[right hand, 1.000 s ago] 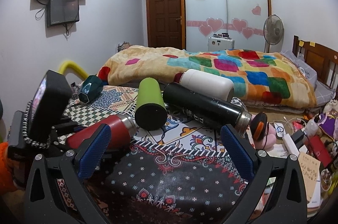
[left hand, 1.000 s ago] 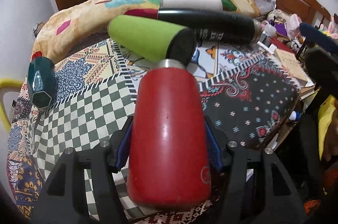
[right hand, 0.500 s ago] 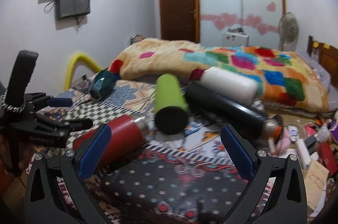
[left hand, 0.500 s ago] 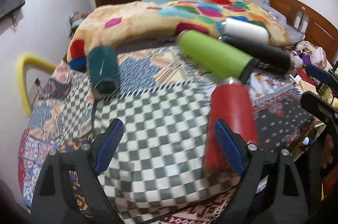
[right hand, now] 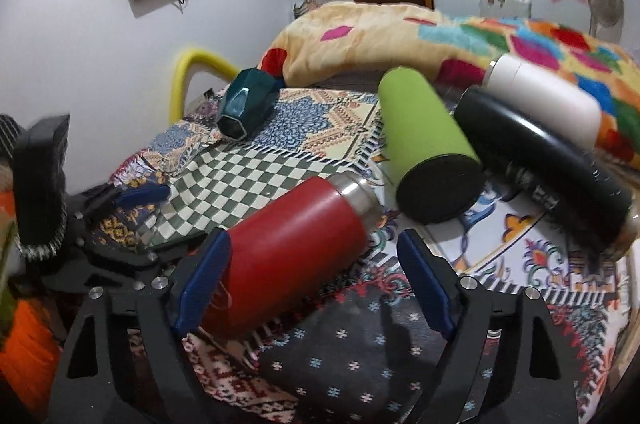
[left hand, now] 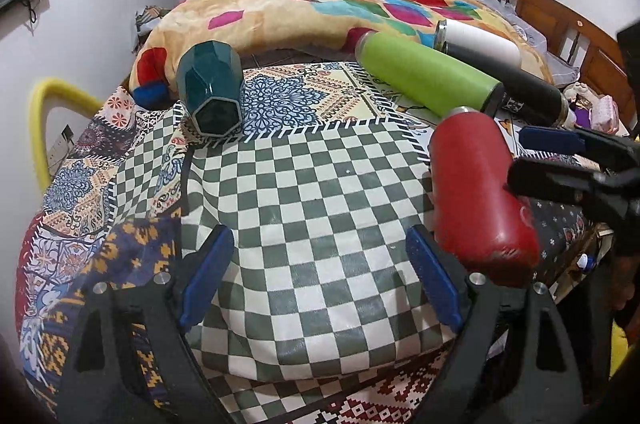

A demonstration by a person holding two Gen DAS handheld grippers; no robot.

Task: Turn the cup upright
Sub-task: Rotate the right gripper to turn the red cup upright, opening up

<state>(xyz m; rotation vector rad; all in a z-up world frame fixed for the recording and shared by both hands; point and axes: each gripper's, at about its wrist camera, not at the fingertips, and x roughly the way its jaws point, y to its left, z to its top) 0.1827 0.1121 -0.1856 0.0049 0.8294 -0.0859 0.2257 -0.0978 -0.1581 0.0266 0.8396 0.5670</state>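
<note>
— While both sets of jaws stand wide apart, what sits at the far left of the left wrist view?

— At upper left, the teal faceted cup (left hand: pixel 211 89) lies on its side on the patchwork cloth (left hand: pixel 312 183), its hexagonal end facing the camera. It rests just in front of the rolled floral blanket (left hand: pixel 280 15).

— And the left gripper (left hand: pixel 320 280)?

— Low in the frame, its blue pads spread over bare checkered fabric, holding nothing.

— Moving right?

— The green bottle (left hand: pixel 428 77) lies across the upper middle, then the white bottle (left hand: pixel 478 41) and the black bottle (left hand: pixel 524 89) behind it. The red bottle (left hand: pixel 478 187) lies on its side at right, just beside the right-hand pad; whether they touch I cannot tell.

— In the right wrist view?

— The teal cup (right hand: pixel 246 107) sits in the upper left, well apart from the right gripper (right hand: pixel 312 280). That gripper's jaws are apart too, the red bottle (right hand: pixel 292 252) lying partly between the pads, steel neck pointing toward the upper right. Its body is against the left-hand pad; the right-hand pad stands clear. Further right come the green bottle (right hand: pixel 428 143), black bottle (right hand: pixel 536 159) and white bottle (right hand: pixel 544 99).
</note>
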